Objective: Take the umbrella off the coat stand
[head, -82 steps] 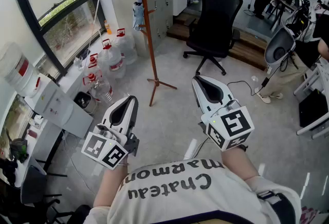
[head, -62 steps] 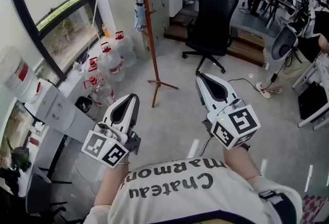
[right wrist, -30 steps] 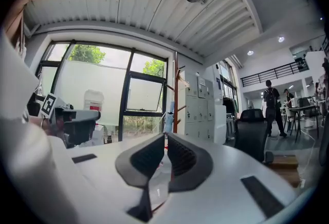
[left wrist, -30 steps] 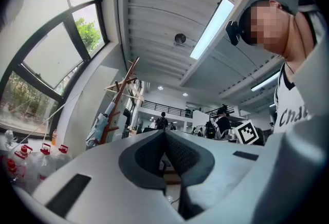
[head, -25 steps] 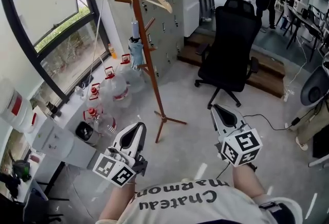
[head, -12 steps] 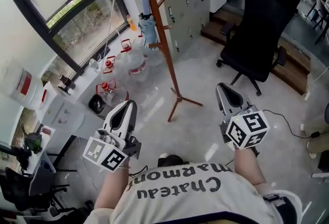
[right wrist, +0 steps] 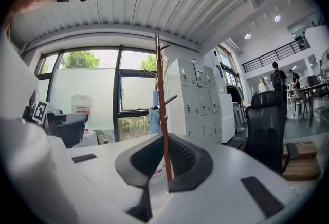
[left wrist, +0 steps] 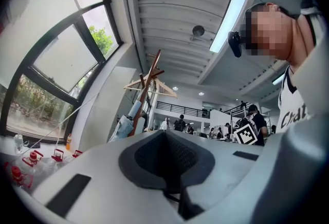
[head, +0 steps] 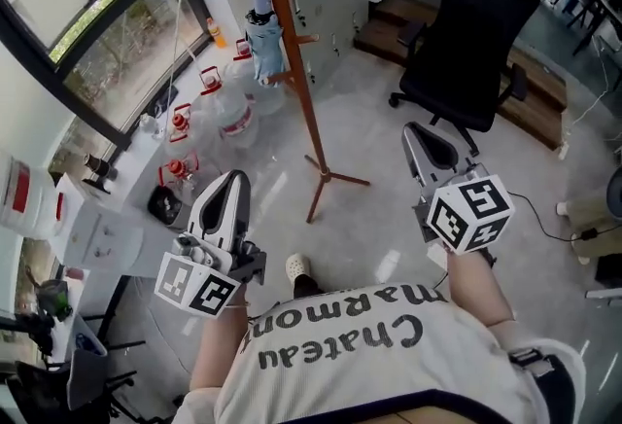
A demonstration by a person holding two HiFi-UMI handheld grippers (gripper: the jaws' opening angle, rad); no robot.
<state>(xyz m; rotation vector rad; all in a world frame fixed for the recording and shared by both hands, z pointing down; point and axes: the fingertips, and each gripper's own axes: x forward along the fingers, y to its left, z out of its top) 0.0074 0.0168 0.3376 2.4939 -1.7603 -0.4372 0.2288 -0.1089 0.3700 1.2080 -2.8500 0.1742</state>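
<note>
- My left tool (head: 230,181): jaws closed, empty; nearer the umbrella, I judge.
- My right tool (head: 421,134): jaws closed, empty.
- Coat stand (head: 297,72): ahead, between both tools.
- Umbrella (head: 262,28): folded, hanging upright on the stand's window side, well beyond the left tool.

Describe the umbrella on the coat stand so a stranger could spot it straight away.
Find the big window, then the red-brown wooden coat stand standing near it. The umbrella hangs on the stand's window side: folded, pale blue, handle up, the only soft thing among bare wooden pegs.
</note>
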